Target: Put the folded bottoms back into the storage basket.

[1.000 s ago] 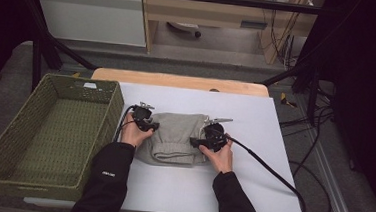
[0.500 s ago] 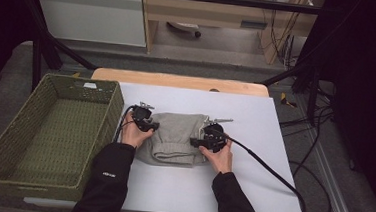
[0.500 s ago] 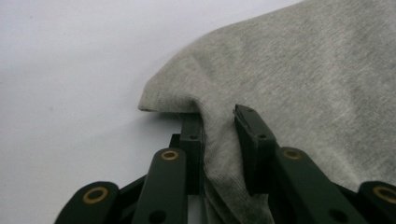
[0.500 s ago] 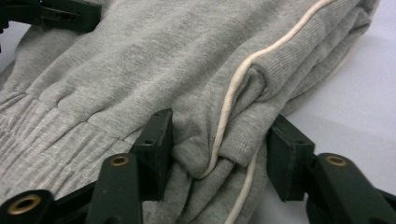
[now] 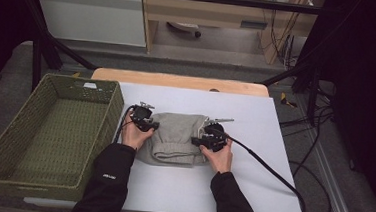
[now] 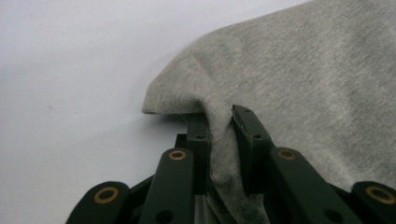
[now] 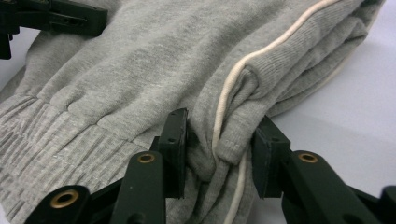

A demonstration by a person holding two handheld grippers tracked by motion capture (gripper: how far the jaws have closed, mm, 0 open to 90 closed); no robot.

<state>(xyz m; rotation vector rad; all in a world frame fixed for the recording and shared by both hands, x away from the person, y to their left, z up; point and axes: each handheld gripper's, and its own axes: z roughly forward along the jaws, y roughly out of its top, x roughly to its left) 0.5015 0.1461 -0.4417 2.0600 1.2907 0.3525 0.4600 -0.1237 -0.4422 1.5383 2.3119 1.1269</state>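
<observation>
Dim room beyond a white table (image 5: 250,190): grey floor (image 5: 218,68), pale wooden furniture (image 5: 208,9), black cables (image 5: 320,115) at right.

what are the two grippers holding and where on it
Both hold the folded grey garment. The left gripper pinches a fold at its left edge; the right gripper, whose jaws have just been closing, clamps a bunch of layers at the piped right edge.

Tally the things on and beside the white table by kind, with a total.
Grey folded garment: 1
Green woven basket: 1
Handheld grippers: 2, left gripper and right gripper, each with jaws clamped on the garment
Total: 4
</observation>
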